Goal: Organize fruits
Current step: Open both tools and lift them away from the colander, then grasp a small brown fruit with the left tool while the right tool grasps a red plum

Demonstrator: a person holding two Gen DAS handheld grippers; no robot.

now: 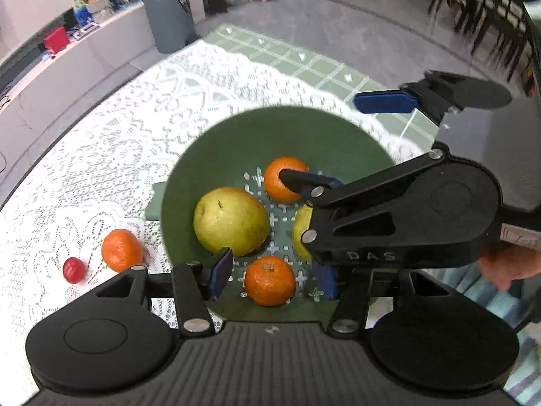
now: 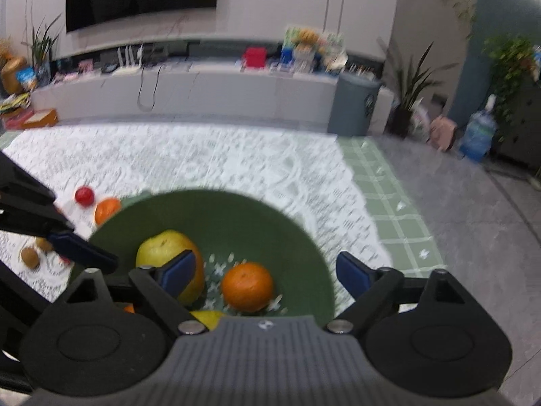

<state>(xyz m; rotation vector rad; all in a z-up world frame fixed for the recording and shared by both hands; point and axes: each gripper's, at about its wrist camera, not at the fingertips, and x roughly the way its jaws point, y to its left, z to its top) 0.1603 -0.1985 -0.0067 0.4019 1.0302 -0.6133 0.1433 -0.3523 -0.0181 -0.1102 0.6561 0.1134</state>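
Note:
A green colander bowl (image 1: 304, 128) stands on the lace cloth and holds a yellow-green pear (image 1: 231, 220), two oranges (image 1: 284, 179) (image 1: 270, 280) and a yellow fruit (image 1: 299, 233) half hidden by the right gripper. My left gripper (image 1: 272, 277) hangs open over the near orange, its blue pads clear of it on both sides. My right gripper (image 1: 319, 138) reaches in from the right, jaws wide, nothing held. In the right wrist view the right gripper (image 2: 265, 275) stands open above the bowl (image 2: 219, 209), with an orange (image 2: 248, 286) below it and the pear (image 2: 162, 247) to its left.
An orange (image 1: 121, 250) and a small red fruit (image 1: 73, 270) lie on the white lace cloth (image 1: 135, 118) left of the bowl. Two brown fruits (image 2: 30, 257) lie further left. The table edge and a green checked cloth (image 1: 304, 57) are beyond the bowl. A hand (image 1: 507, 264) grips the right tool.

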